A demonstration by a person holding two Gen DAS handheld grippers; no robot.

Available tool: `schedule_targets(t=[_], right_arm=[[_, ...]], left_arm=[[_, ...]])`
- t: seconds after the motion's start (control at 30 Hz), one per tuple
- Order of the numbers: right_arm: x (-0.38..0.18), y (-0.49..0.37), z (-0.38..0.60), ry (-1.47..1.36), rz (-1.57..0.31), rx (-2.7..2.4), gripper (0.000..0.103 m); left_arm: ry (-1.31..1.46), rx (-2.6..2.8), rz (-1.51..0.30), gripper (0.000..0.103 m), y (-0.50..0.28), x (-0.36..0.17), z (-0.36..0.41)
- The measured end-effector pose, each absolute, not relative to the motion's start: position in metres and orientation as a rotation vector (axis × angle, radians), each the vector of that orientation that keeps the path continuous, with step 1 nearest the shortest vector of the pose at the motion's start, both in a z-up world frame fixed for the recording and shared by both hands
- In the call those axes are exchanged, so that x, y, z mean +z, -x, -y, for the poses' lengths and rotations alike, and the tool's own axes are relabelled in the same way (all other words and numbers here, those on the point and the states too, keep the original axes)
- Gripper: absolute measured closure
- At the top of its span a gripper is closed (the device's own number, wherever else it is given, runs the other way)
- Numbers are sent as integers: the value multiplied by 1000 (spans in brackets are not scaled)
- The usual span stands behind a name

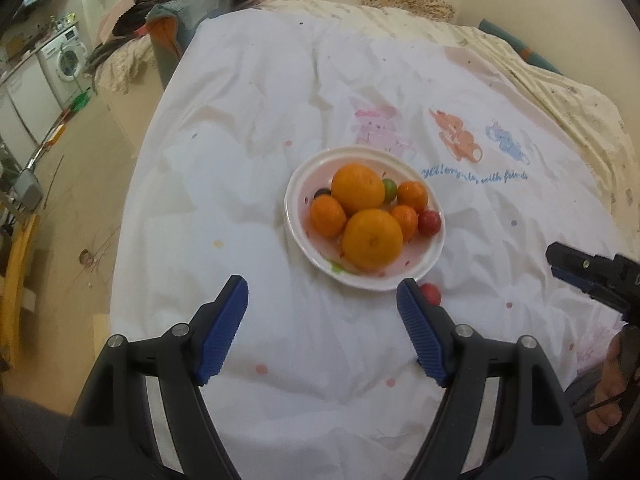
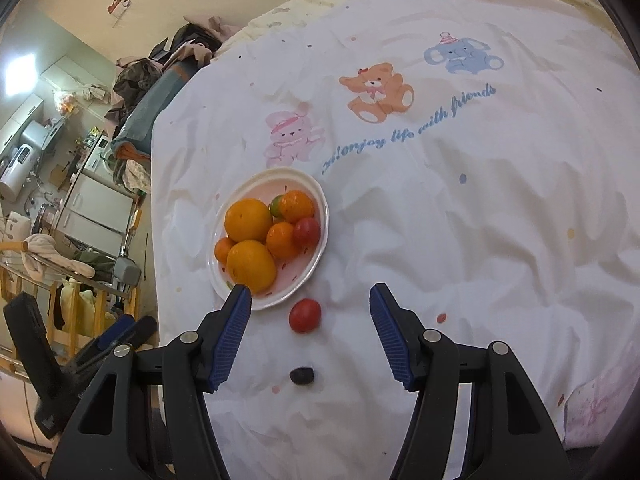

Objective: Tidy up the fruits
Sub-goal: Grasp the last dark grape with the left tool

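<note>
white bedsheet [image 2: 440, 240] bears oval plate [image 2: 316, 196], long axis running diagonally.

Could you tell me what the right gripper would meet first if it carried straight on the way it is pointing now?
Most likely the red cherry tomato lying on the white bedsheet beside the plate, just ahead between the open right gripper fingers. Depth is uncertain; it might strike the sheet first.
</note>
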State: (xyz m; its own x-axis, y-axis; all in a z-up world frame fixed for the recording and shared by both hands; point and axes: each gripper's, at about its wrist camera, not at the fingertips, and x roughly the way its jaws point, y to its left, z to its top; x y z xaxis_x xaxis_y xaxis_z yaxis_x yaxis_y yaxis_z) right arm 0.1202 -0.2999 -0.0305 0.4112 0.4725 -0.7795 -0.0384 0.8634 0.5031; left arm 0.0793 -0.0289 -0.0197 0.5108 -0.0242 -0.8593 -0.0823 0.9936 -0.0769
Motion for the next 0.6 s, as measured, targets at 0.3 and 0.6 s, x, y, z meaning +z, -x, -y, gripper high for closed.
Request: schedule_targets(t=[0.3, 0.6], right_arm=[[-42, -110, 324, -461, -1156, 277, 38], [-52, -111, 356, -605, -1180, 257, 38]], left_arm=[[11, -64, -1169, 29, -62, -76, 106], [6, -110, -1288, 68, -79, -132, 146]])
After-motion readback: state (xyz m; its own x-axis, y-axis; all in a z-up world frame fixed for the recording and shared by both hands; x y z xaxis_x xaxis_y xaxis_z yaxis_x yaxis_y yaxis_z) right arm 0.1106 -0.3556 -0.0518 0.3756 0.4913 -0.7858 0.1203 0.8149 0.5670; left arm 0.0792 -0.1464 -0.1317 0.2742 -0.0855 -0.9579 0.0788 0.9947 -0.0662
